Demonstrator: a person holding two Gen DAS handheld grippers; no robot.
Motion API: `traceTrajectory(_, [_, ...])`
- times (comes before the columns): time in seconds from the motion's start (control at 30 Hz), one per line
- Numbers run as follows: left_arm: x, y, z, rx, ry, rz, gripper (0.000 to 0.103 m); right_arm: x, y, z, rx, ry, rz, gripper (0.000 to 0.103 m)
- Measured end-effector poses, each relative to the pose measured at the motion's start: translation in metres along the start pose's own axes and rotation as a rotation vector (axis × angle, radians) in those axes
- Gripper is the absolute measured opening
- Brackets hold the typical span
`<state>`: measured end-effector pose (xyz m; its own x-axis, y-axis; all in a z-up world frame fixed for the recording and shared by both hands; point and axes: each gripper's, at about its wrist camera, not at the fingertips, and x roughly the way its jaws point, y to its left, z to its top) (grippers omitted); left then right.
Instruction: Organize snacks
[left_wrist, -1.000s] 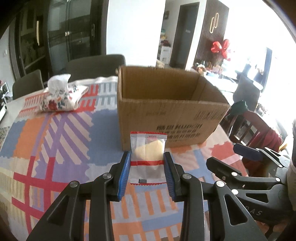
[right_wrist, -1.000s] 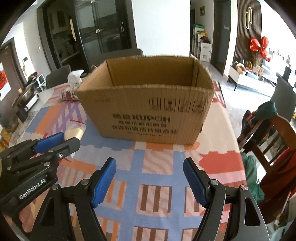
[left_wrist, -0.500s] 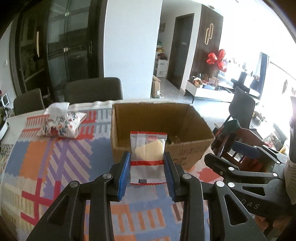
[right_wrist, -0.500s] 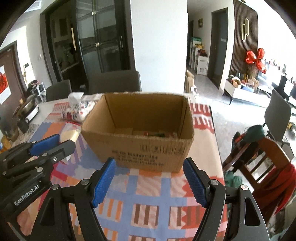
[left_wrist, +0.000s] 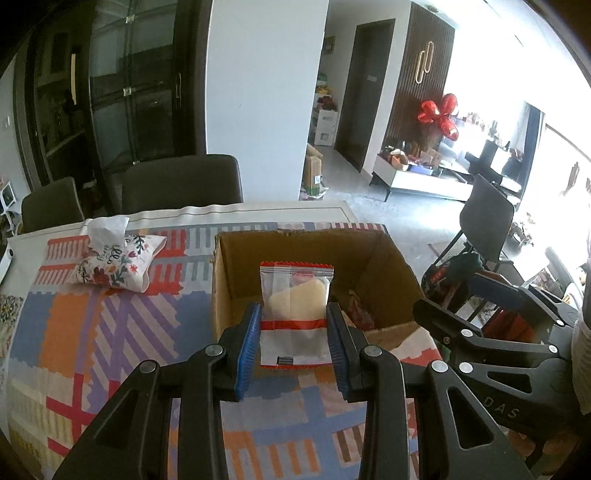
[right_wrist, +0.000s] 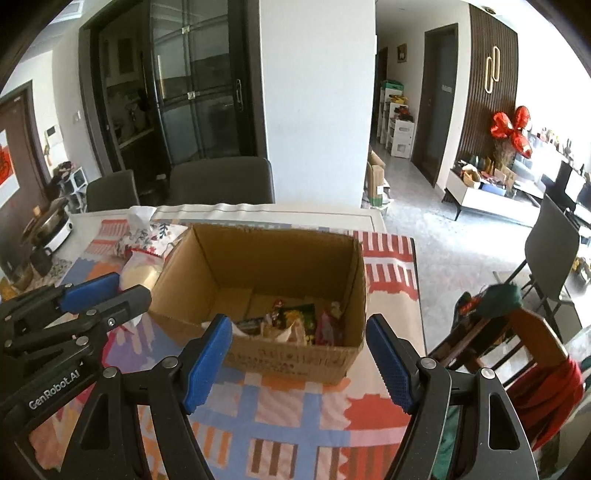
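My left gripper (left_wrist: 293, 332) is shut on a clear snack packet (left_wrist: 295, 306) with red stripes and a pale pastry inside. It holds the packet raised in front of the near-left wall of an open cardboard box (left_wrist: 384, 254). The packet also shows in the right wrist view (right_wrist: 142, 269), left of the box (right_wrist: 280, 258), between the left gripper's fingers (right_wrist: 92, 288). Several snack packs (right_wrist: 295, 321) lie on the box's floor. My right gripper (right_wrist: 301, 354) is open and empty, raised in front of the box's near wall.
A floral tissue pack (left_wrist: 114, 262) lies at the table's far left. Dark chairs (left_wrist: 181, 181) stand behind the table. A wooden chair with red cloth (right_wrist: 535, 362) stands by the right edge. A cooking pot (right_wrist: 51, 229) sits far left.
Both grippers have risen above the patterned tablecloth, so the box's inside now shows. The left gripper still holds the packet. The right gripper stays open.
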<state>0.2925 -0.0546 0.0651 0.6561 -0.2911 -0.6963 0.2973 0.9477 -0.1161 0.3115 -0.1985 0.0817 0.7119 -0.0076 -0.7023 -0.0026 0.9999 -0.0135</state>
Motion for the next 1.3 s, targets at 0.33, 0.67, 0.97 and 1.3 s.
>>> traceTrajectory(0.33, [0.028, 0.001, 0.021, -0.008, 0.07, 0.015, 0.035, 0.016, -0.005, 0.026, -0.018, 0.045, -0.019, 0.076])
traceTrajectory(0.67, [0.039, -0.005, 0.029, 0.032, 0.102, 0.064, 0.049, 0.034, -0.01, 0.031, -0.017, 0.097, -0.035, 0.076])
traceTrajectory(0.97, [0.003, 0.003, 0.005, -0.002, 0.011, 0.108, 0.059, 0.018, -0.007, 0.013, 0.011, 0.062, -0.021, 0.076])
traceTrajectory(1.3, [-0.054, -0.002, -0.032, 0.01, -0.115, 0.135, 0.077, -0.026, -0.007, -0.023, 0.061, -0.03, 0.0, 0.083])
